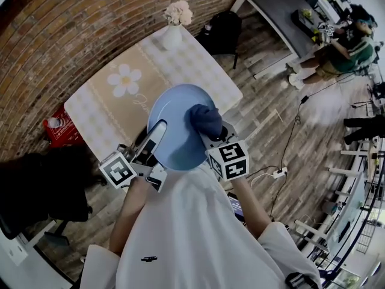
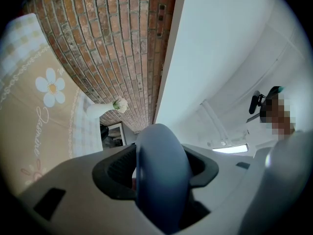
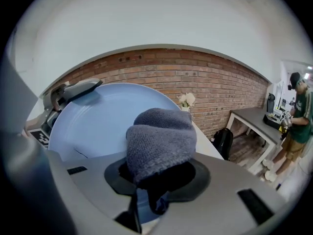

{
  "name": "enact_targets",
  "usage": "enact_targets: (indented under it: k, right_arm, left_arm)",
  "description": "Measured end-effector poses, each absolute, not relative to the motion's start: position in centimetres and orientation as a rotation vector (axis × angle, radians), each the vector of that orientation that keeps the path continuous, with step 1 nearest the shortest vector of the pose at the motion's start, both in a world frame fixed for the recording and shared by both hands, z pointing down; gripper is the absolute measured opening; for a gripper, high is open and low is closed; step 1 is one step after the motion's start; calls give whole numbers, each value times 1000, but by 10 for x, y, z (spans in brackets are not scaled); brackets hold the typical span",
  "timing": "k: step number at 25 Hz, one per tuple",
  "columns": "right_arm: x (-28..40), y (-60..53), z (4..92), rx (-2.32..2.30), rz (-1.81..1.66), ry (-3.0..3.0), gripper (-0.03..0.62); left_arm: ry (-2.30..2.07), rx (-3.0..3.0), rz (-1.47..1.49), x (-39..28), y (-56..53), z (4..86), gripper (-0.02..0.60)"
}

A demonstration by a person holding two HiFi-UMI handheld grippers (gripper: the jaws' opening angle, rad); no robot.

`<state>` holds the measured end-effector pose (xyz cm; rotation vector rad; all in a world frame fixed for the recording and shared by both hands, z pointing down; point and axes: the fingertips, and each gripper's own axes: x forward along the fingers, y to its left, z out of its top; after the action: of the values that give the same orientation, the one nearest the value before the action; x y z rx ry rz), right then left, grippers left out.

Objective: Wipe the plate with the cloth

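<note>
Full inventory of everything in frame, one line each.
plate: 1, light blue, held up above the table, rim in the left gripper
cloth: 1, dark blue-grey knit, over the plate's face, in the right gripper
table: 1, beige checked cover with a daisy print
vase: 1, white, pale flowers, table's far edge
backpack: 1, black, beyond the table
desk: 1, grey top, far right
bystander: 1, green shirt, by the desk
left gripper: shut on plate rim
right gripper: shut on cloth

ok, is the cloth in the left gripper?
No, the right gripper grips the cloth; the left gripper clamps the plate rim.
</note>
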<state>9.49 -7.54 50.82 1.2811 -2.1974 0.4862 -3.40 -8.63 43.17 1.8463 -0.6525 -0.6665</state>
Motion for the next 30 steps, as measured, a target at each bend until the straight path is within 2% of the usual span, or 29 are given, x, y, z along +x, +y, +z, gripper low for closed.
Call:
enact_targets:
  k: [9, 30]
  right_arm:
    - [84, -49, 507, 1218, 455, -2168, 132]
    - [10, -26, 478, 1041, 483, -2377, 132]
  left_arm:
    - [-653, 1803, -677, -39, -89, 434, 259]
    - [-661, 1810, -679, -43, -89, 437, 259]
